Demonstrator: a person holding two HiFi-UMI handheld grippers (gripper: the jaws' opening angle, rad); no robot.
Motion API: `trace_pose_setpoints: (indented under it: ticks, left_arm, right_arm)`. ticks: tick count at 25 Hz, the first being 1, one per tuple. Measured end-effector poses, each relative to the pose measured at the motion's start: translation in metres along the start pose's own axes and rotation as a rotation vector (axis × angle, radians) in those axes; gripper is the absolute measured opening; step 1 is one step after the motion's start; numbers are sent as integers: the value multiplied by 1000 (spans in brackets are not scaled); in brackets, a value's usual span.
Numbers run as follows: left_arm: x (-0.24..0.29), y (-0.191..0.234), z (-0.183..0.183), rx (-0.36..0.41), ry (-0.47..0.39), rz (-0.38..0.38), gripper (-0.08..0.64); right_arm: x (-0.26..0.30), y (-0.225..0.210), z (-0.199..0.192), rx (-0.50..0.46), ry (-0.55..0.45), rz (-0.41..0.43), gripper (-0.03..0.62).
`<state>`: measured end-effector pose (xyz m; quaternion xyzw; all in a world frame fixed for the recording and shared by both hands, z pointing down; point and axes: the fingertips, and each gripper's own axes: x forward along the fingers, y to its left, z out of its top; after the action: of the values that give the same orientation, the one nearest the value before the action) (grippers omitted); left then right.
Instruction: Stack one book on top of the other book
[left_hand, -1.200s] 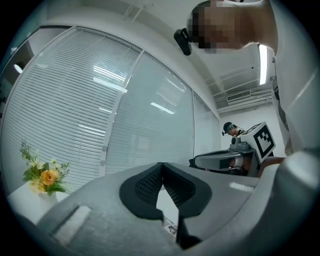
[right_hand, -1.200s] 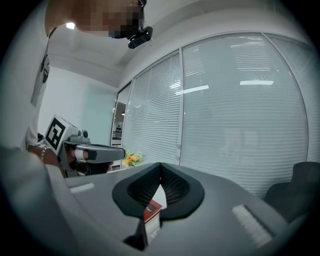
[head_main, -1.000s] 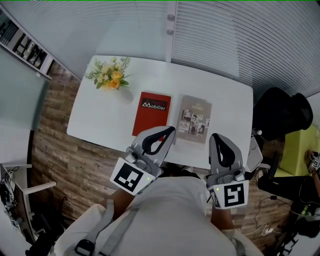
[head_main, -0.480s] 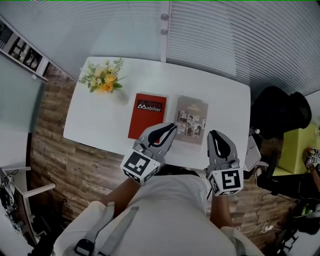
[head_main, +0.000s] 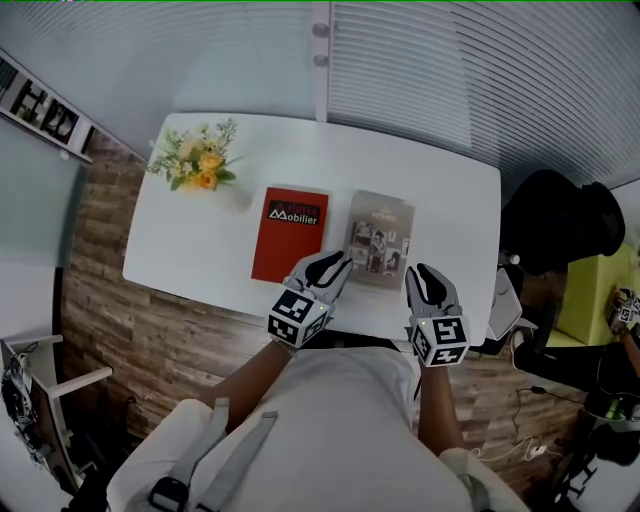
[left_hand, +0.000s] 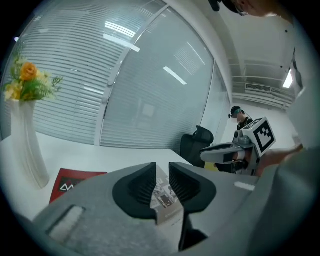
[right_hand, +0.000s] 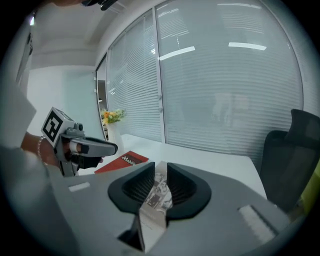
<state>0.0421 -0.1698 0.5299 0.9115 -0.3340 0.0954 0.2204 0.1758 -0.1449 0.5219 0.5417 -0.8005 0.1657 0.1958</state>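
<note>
**A:** Where did the two books lie?

**B:** Flat on the white table (head_main: 450, 195), side by side and just apart, midway along it and toward its near edge. The red book (head_main: 290, 233) was on the left and the grey picture-cover book (head_main: 380, 238) on the right. Neither was stacked yet. A vase of flowers (head_main: 195, 168) stood at the far left corner, well clear.

**A:** And the grippers?

**B:** Both hung over the near edge. The left gripper (head_main: 338, 265) was by the grey book's near left corner, and the right gripper (head_main: 428, 276) was near its near right corner. Each pair of jaws was opening, a narrow gap so far, with nothing clamped. The grey book showed only beyond the gap, in both gripper views.

**A:** How would that book handle?

**B:** It looked thin and light, probably a soft cover that would bend or droop if pinched at one corner. The cover seemed smooth, so it might slip. Lying flush on the table, it gave a jaw little to get under.

**A:** So where should it be gripped?

**B:** I judged its near short edge best, with one gripper toward each corner.
</note>
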Motion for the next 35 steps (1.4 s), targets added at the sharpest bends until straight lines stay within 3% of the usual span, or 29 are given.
trace_pose_setpoints:
  ticks: [7,20,25,35]
  left_arm:
    - [21,10,-47,-25,105,2,91]
    - [54,27,-126,-155,266,31,200]
    - [62,25,-131,-136,290,41,212]
    - [71,27,-146,-102,422,109,218]
  right_arm:
    - [20,-12,-57,67,111,17,107]
    - [54,-21,-138,181,279,59,210]
    - [60,-21,-157,241,311,79,238]
    - [69,-17,-175,322,338,124,253]
